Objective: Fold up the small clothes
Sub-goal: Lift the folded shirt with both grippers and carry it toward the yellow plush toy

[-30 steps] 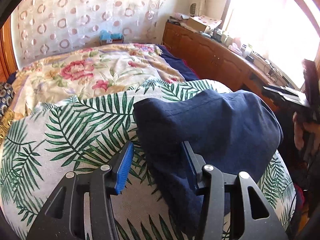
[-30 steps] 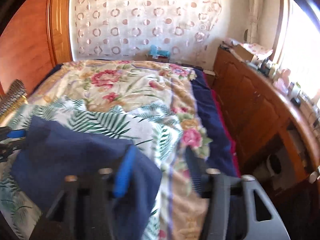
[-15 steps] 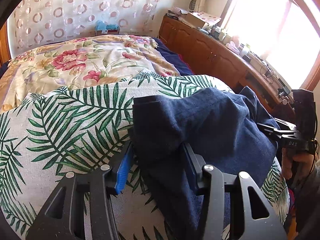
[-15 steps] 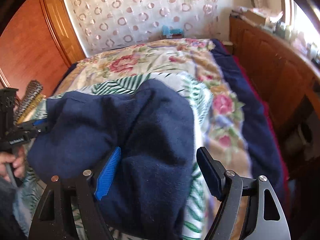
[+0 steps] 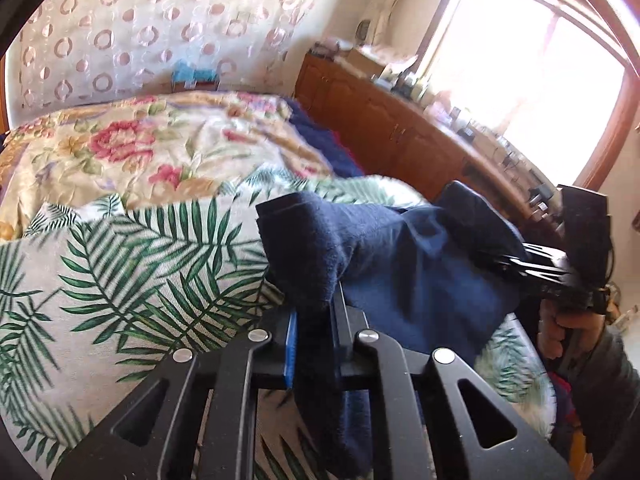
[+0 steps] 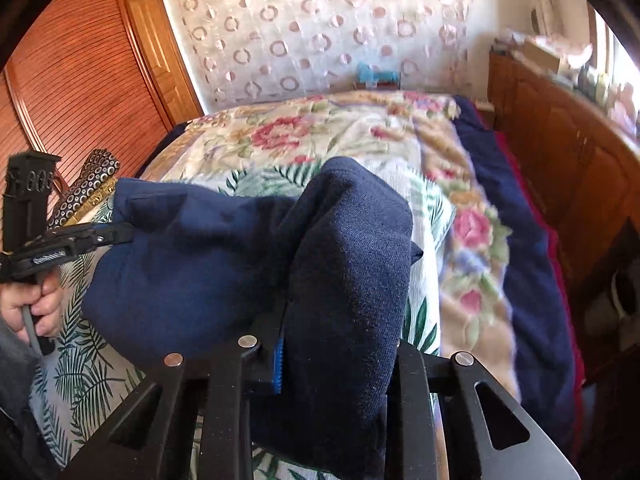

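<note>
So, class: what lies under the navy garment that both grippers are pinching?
Under the navy garment the palm-leaf sheet shows at its edges, with the floral quilt farther back. What lies directly beneath the cloth is covered and cannot be seen.

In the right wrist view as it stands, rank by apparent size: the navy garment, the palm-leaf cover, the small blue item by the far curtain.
1. navy garment, but it hangs nearest the camera, so its lead is unsure.
2. palm-leaf cover, mostly hidden beneath the garment.
3. small blue item, tiny and farthest.
</note>
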Motion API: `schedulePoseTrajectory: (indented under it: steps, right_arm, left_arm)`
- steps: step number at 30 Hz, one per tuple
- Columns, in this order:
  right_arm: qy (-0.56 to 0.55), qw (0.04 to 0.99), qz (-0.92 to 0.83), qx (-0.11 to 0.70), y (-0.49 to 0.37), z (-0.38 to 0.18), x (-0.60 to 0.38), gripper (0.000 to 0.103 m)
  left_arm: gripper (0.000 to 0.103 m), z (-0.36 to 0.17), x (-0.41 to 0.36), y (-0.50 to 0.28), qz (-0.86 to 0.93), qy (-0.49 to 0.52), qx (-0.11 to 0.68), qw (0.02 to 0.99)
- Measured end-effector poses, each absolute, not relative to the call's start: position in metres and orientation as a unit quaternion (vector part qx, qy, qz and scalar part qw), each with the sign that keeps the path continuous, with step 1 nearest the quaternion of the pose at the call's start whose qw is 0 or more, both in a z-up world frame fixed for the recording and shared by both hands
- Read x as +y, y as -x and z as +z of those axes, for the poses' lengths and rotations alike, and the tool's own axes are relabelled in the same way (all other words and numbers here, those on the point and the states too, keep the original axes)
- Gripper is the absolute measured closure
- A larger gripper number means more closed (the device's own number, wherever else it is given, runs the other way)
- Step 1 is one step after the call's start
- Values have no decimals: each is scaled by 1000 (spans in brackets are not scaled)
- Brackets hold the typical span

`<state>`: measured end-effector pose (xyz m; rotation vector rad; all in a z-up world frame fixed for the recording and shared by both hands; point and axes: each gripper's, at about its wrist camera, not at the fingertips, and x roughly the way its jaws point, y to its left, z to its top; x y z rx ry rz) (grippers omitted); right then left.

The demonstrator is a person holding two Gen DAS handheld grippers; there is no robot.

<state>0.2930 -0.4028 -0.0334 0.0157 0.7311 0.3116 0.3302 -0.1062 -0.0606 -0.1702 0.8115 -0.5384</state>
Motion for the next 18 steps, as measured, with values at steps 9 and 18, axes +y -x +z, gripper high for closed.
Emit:
schedulePoseTrajectory:
  steps: [9,18]
  right_arm:
    - [44,937,196,287,-283,17,-352,79]
    - [108,914,309,239,-311,48,-226,79]
  left_arm:
    - [90,-1,-42,-275,-215,93,307,922]
    - [90,28,80,-210,-87,115,254,956]
